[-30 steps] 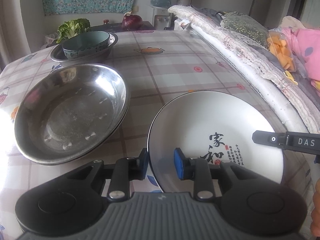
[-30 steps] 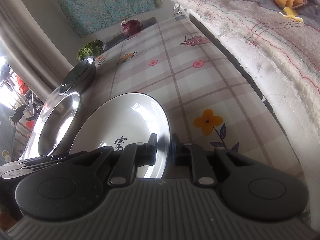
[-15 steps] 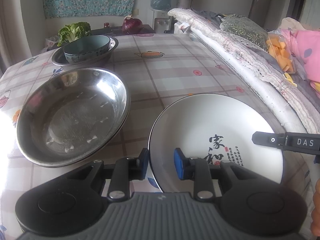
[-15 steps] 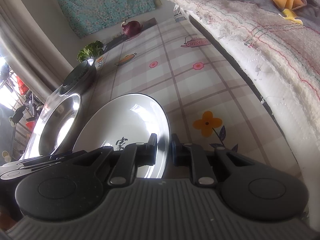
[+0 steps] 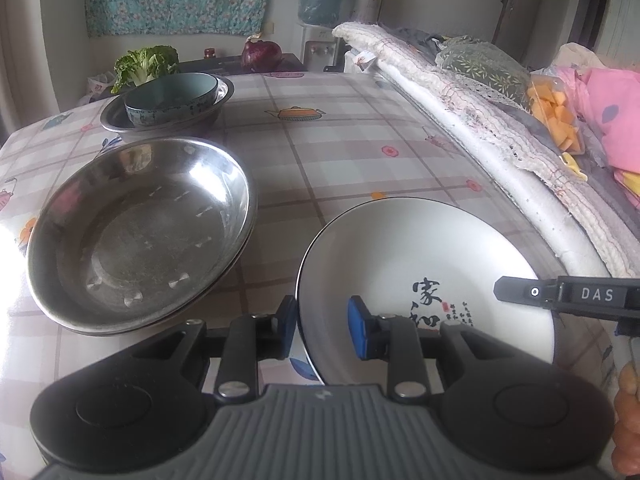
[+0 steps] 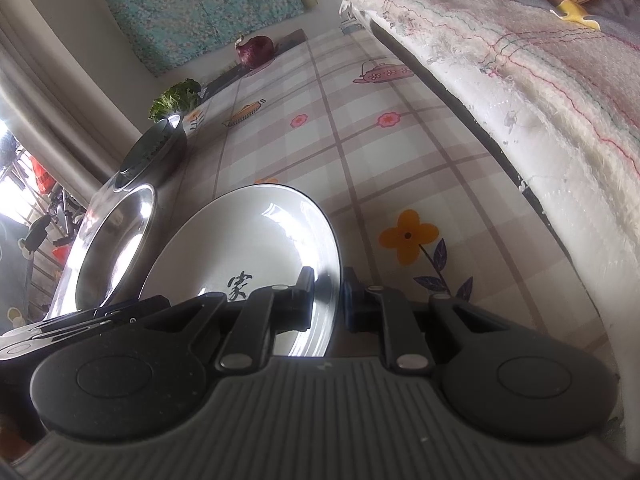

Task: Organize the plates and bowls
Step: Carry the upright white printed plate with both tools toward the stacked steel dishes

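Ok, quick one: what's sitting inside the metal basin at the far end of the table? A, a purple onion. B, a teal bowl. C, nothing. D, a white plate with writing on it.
B: in the left wrist view a teal bowl sits inside the far metal basin, while the white plate lies near the camera and the purple onion is beyond the table.

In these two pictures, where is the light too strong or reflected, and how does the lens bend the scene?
Left wrist view: daylight burns out the left edge of the tablecloth; the large steel dish shows bright reflections; straight table lines curve, and the corners are dark. Right wrist view: a glare streak lies on the white plate; the window area at far left is overexposed; the scene looks tilted and bowed.
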The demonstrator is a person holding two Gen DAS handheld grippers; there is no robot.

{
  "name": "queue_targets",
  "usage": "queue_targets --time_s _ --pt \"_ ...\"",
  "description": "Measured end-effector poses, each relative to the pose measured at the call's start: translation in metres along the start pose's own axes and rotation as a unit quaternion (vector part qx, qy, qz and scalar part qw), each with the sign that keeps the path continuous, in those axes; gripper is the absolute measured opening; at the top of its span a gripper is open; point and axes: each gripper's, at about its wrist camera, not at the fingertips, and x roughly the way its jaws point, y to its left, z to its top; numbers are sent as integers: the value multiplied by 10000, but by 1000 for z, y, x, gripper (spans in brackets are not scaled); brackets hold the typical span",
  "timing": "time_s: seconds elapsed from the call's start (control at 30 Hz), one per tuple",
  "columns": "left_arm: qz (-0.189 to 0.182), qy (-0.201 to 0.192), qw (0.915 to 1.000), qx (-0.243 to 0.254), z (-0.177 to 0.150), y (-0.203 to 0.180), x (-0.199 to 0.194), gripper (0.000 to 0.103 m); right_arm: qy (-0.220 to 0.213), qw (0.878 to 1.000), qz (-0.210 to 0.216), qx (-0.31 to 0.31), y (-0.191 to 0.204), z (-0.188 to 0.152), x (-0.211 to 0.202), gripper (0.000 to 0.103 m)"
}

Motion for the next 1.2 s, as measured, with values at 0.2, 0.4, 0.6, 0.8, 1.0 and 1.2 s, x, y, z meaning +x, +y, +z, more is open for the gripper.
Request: queue_targets --time_s 0.2,0.4,0.6,0.8,1.0,1.2 --pt "-82 41 9999 -88 0 3 3 28 10 10000 39 44 -2 -1 1 15" --pt "-153 86 9998 -134 0 5 7 30 6 9999 85 79 -4 -1 1 15" --pt "-247 110 9994 -231 1 8 11 31 4 9999 126 89 -5 -2 1 15" --pt "-281 175 9989 -345 0 11 6 31 33 9998 170 82 -5 -1 1 16" --pt "-201 217 9985 -469 -9 26 -5 31 62 9994 316 -102 9 2 6 16" --pt "-153 159 9986 -488 -9 30 -7 31 128 9993 325 -154 16 1 15 16"
